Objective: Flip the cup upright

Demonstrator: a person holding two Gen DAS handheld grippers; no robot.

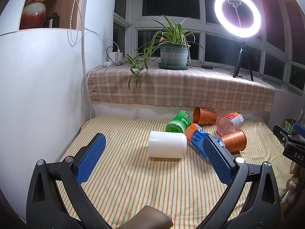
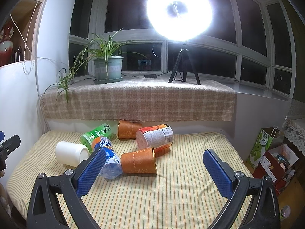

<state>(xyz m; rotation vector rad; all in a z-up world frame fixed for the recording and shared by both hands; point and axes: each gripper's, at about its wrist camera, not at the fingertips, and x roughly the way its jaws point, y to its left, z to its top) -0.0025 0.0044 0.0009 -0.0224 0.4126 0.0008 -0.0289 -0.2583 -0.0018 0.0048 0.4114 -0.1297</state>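
Several cups lie on their sides on the striped cloth. A white cup lies nearest my left gripper, which is open and empty, just short of it. Behind it lie a green cup, an orange-and-blue cup, two copper cups and a red-and-white cup. My right gripper is open and empty, with the near copper cup just beyond its fingertips.
A plaid-covered sill behind the cups carries a potted plant and a ring light on a tripod. A white wall stands at the left. Bags and boxes sit on the floor at the right.
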